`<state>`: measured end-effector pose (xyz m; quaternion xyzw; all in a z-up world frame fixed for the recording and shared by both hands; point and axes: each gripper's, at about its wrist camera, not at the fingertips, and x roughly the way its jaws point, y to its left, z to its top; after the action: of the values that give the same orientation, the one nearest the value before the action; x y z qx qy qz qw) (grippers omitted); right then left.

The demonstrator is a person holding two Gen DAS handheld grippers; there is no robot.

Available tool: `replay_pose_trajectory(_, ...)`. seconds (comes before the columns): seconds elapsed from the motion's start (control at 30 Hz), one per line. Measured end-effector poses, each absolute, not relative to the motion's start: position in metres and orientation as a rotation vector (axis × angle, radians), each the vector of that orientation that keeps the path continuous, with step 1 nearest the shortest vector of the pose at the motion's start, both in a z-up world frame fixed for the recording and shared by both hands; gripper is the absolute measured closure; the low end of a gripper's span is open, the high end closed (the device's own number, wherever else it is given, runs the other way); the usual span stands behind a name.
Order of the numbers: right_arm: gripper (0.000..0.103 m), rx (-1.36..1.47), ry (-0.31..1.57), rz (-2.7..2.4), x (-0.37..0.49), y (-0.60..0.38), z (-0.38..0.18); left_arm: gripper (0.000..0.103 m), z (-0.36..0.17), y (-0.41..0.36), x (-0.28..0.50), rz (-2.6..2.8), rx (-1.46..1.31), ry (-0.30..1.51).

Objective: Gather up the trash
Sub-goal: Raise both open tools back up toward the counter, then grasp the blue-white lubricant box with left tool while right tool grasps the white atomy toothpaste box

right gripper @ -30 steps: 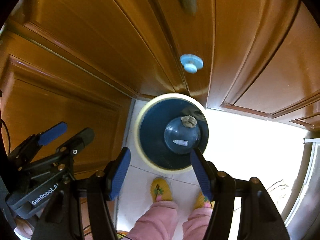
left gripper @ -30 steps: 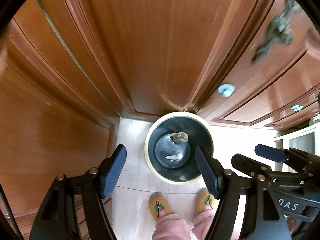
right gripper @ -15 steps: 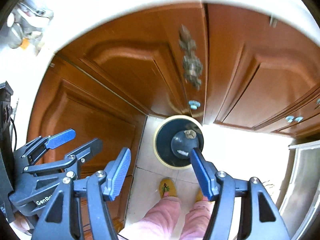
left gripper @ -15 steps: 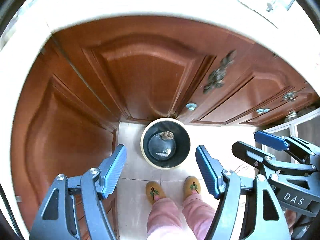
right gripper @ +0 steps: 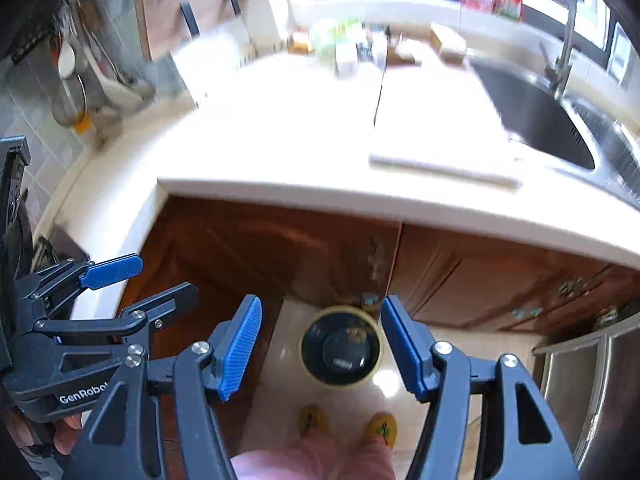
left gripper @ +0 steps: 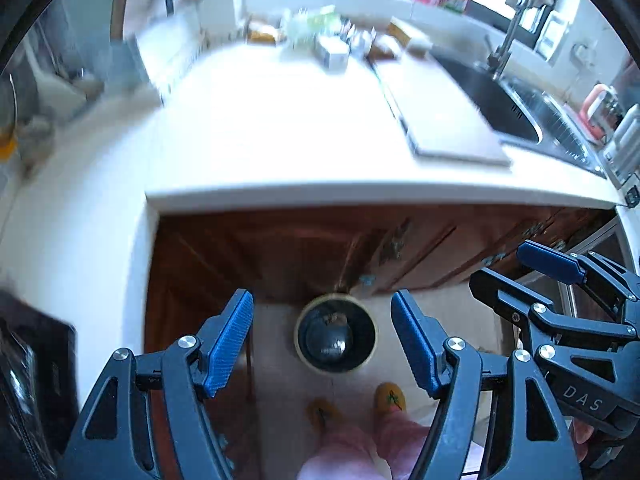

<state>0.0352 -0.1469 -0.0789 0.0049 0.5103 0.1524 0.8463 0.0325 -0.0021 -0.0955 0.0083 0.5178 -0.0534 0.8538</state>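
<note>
view from both wrist cameras, looking steeply down past a kitchen corner. the left hand-held gripper [left gripper: 322,342], black-framed with blue ribbed pads, stands released, its jaws apart with nothing between them; the right hand-held gripper [right gripper: 322,346], of the same build, is likewise released and empty. each appears at the edge of the other's view, side by side and apart.

far below, framed between each pair of fingers, a round dark bin with a pale cream rim [left gripper: 298,340] stands on the glossy beige tiled floor [right gripper: 400,400], close against the brown wooden cabinet doors [right gripper: 288,252]. inside the bin lie a small crumpled brownish scrap [right gripper: 355,334] toward the cabinet side and a small pale piece [right gripper: 344,363] nearer the middle; what they are is too small and blurred to tell.

in front of the bin, a person's two yellow slippers [right gripper: 382,429] and pink trouser legs [right gripper: 316,462] show at the bottom edge.

above the cabinets runs a white desk [left gripper: 280,128] carrying a pale rectangular board [left gripper: 444,120] beside a stainless steel sink [left gripper: 504,108] with a tall tap [left gripper: 510,28]. a blurred cluster of small packets and containers [left gripper: 328,40] sits at the back of the desk, below a window. utensils [right gripper: 76,76] hang on the grey tiled wall at the left of the right wrist view.
</note>
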Motion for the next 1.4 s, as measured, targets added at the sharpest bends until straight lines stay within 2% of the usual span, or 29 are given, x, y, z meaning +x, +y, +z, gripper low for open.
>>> replay_pose_trajectory(0.3, 0.04, 0.004, 0.925, 0.24, 0.045, -0.139, -0.017, 0.032, -0.024, 0.003, 0.043, -0.155, 0.067, 0.898)
replay_pose_trajectory(0.43, 0.04, 0.008, 0.884, 0.207, 0.05, -0.139, 0.003, 0.026, -0.003, 0.008, 0.051, -0.161, 0.073, 0.824)
replay_pose_trajectory(0.67, 0.04, -0.013, 0.847, 0.163, 0.059, -0.142, 0.02, 0.025, 0.021, 0.009, 0.068, -0.176, 0.07, 0.753)
replay_pose_trajectory(1.07, 0.04, 0.007, 0.847, 0.178, 0.132, -0.176, 0.038, 0.025, 0.031, -0.002, 0.131, -0.162, 0.019, 0.799)
replay_pose_trajectory(1.37, 0.04, 0.026, 0.875, 0.25, 0.247, -0.219, 0.047, 0.026, 0.028, -0.032, 0.244, -0.099, -0.008, 0.888)
replay_pose_trajectory(1.4, 0.038, 0.035, 0.885, 0.258, 0.259, -0.224, 0.047, 0.026, 0.027, -0.036, 0.259, -0.094, -0.014, 0.897)
